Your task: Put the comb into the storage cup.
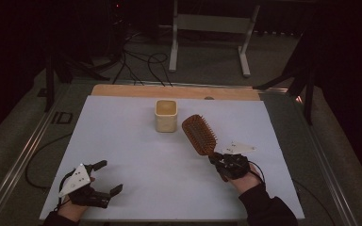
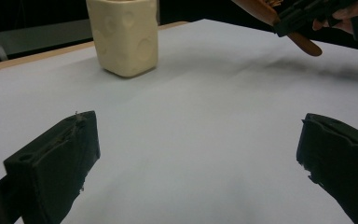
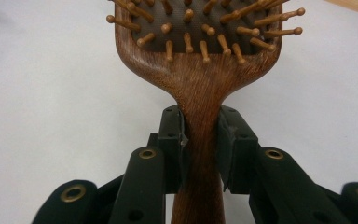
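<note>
Where the two black pads (image 3: 173, 135) of the right gripper (image 3: 200, 140) press on either side of the narrow neck of the brown wooden paddle hairbrush (image 3: 200, 60), the jaws stand narrow and hold the brush by its handle, bristles facing the camera in the right gripper view. In the high view the right gripper (image 1: 219, 160) sits at lower right of centre, with the hairbrush (image 1: 199, 134) slanting from it toward the upper left, its oval head lying just right of the cream, square-sided open cup (image 1: 166, 116) near the frame's centre; whether brush and cup touch cannot be told. The left gripper (image 1: 111, 177), at lower left of the high view, has its jaws spread wide with nothing between them; in the left gripper view its black fingers (image 2: 58, 163) flank bare sheet. All rests over a pale blue-white sheet (image 1: 136, 155) covering a wooden tabletop (image 1: 122, 90), whose edge shows along the sheet's far side. In the left gripper view the cup (image 2: 123, 35) stands at upper left and the held hairbrush (image 2: 303, 42) at upper right.
</note>
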A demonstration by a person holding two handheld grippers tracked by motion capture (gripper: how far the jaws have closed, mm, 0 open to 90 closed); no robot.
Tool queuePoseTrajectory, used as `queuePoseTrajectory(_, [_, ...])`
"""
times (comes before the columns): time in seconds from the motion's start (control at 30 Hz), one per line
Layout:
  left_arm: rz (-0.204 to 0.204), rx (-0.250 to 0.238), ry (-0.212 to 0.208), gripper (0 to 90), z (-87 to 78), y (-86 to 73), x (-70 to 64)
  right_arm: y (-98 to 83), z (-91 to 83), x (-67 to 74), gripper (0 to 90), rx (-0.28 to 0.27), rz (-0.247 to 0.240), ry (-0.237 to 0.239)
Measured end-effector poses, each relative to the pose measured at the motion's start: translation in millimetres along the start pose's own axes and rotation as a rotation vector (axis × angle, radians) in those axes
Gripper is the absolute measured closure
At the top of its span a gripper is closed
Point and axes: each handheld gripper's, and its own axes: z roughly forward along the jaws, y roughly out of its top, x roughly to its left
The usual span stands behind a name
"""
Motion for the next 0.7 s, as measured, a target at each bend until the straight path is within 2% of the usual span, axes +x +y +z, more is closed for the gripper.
queuePoseTrajectory(0.13, [0.000, 0.001, -0.001, 0.0, 0.3, 0.9, -0.7, -1.7, 0.5, 2.6, 73.1, -0.021, -0.004, -0.021])
queuePoseTrajectory(0.33, [-0.007, 0.010, -0.003, 0.0, 2.8, 2.4, -2.1, -3.3, -2.2, 5.0, 73.1, -0.071, -0.008, -0.021])
queuePoseTrajectory(0.53, [-0.016, 0.022, -0.008, 0.0, 7.1, 11.6, -4.6, -6.3, -8.8, 7.0, 73.1, -0.170, -0.007, 0.004])
queuePoseTrajectory(0.7, [-0.032, 0.041, -0.025, 0.1, 13.0, 27.2, -5.6, -5.9, -8.4, 6.8, 73.1, -0.166, -0.013, 0.002])
